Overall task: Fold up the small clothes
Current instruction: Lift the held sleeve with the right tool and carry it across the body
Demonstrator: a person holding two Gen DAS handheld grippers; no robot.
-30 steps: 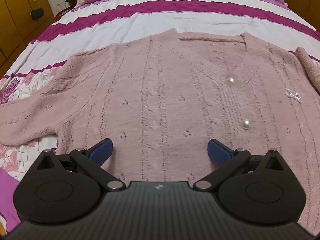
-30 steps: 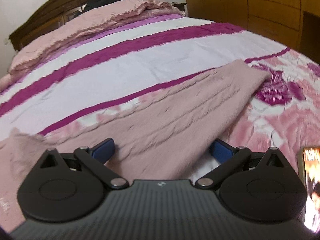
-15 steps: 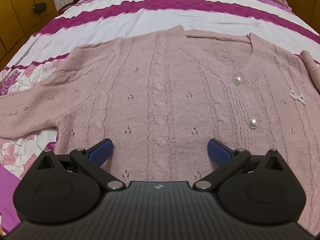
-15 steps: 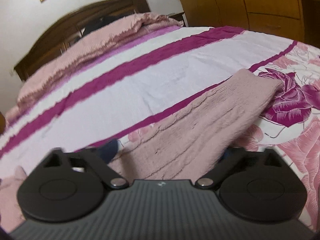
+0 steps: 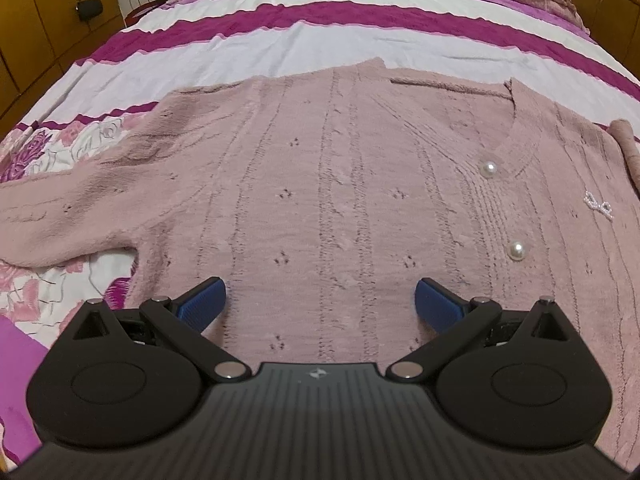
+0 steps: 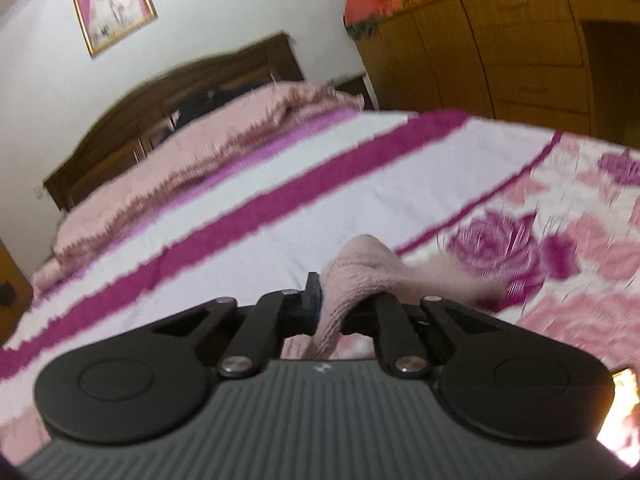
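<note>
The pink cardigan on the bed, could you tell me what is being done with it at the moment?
A person with a handheld gripper in each hand is folding the pink knitted cardigan, which lies spread flat, front up, on the striped bedspread. The right gripper is shut on the sleeve and holds it lifted off the bed; that view is blurred. The left gripper is open over the lower body of the cardigan, gripping nothing. The other sleeve lies stretched out to the side, not yet folded in.
</note>
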